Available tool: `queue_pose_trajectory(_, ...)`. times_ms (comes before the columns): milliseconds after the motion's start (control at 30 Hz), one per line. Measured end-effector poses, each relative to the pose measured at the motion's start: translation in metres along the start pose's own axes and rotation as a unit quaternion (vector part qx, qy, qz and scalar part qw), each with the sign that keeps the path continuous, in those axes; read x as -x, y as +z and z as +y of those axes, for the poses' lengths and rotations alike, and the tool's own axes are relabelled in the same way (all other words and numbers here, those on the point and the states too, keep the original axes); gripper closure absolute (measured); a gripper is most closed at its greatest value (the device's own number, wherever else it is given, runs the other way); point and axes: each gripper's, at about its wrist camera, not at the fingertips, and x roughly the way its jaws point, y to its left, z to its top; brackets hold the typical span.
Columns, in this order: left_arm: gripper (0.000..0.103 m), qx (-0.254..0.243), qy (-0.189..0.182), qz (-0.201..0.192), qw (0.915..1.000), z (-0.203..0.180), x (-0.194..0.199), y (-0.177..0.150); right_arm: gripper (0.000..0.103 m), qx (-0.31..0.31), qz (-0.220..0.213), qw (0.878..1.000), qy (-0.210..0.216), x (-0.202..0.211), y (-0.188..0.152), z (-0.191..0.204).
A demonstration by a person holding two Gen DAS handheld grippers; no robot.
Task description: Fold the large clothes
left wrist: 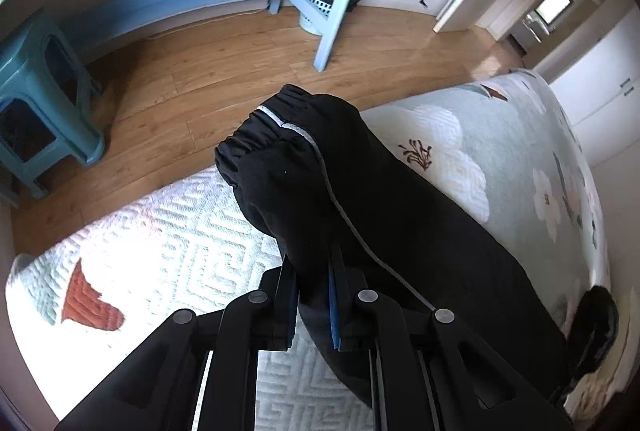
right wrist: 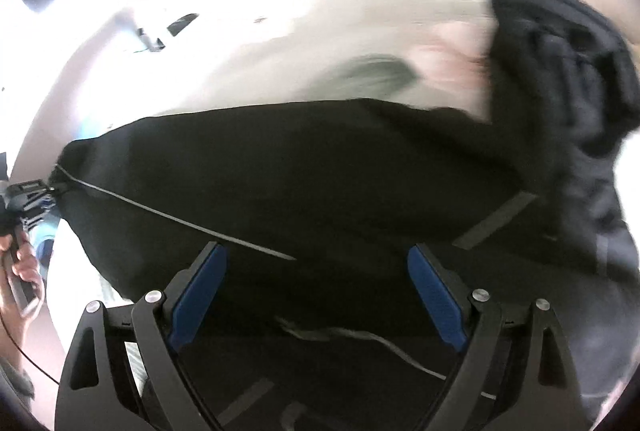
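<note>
Left wrist view: soft black trousers with a thin grey side stripe drape over the quilted bedspread, pinched in the closed left gripper. Right gripper gapes wide above the fabric, gripping nothing. Wooden floor borders the bed edge.

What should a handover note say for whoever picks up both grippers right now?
Left gripper: shut on the black trousers near one cuffed leg end, which it holds lifted above the bed.
Right gripper: open, jaws wide, hovering over the trousers' dark fabric; not gripping.
Trousers: stretched across the patterned bedspread, far end bunched up.
Done: one leg end picked up.
Left: probably carry that end over to make the fold, flatten it, then fold again. The right view is blurred, so check the layout first.
</note>
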Motion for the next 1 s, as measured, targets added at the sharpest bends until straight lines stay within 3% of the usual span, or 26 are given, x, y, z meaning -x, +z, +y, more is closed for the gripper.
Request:
queue_pose_trajectory(100,0.09,-0.023,0.003,-0.006,0.9997,-0.005,0.008,-0.004,0.01,0.014,0.016,1.0,-0.008,-0.033,0.006,0.022)
queue_pose_trajectory(133,0.09,-0.037,0.002,-0.012,0.9992,-0.009,0.013,-0.004,0.01,0.024,0.041,0.998,-0.028,-0.052,0.006,0.025)
queue_pose_trajectory(200,0.09,-0.062,0.007,-0.022,0.9978,-0.018,0.023,-0.006,0.0,0.044,0.091,0.993,-0.057,-0.081,0.006,0.033)
queue_pose_trajectory(467,0.091,-0.161,-0.021,-0.078,0.9837,-0.079,0.094,-0.03,0.0,0.057,0.078,0.993,-0.066,-0.086,0.011,0.038)
queue_pose_trajectory(533,0.091,-0.2,-0.035,-0.087,0.9753,-0.102,0.115,-0.047,0.012,0.048,0.07,0.995,-0.051,-0.071,0.012,0.034)
queue_pose_trajectory(700,0.091,-0.293,-0.094,-0.089,0.9474,-0.17,0.159,-0.105,0.012,0.0,0.004,1.0,0.0,0.015,-0.007,0.007)
queue_pose_trajectory(767,0.091,-0.341,-0.112,-0.098,0.9282,-0.202,0.173,-0.137,0.012,-0.028,-0.014,1.0,0.0,0.048,-0.025,-0.004)
queue_pose_trajectory(900,0.091,-0.418,-0.155,-0.099,0.8898,-0.259,0.187,-0.207,0.012,-0.087,-0.017,0.996,-0.013,0.089,-0.07,-0.061)
queue_pose_trajectory(1000,0.091,-0.44,-0.202,-0.083,0.8713,-0.294,0.19,-0.259,0.011,-0.136,-0.012,0.99,-0.028,0.117,-0.108,-0.107)
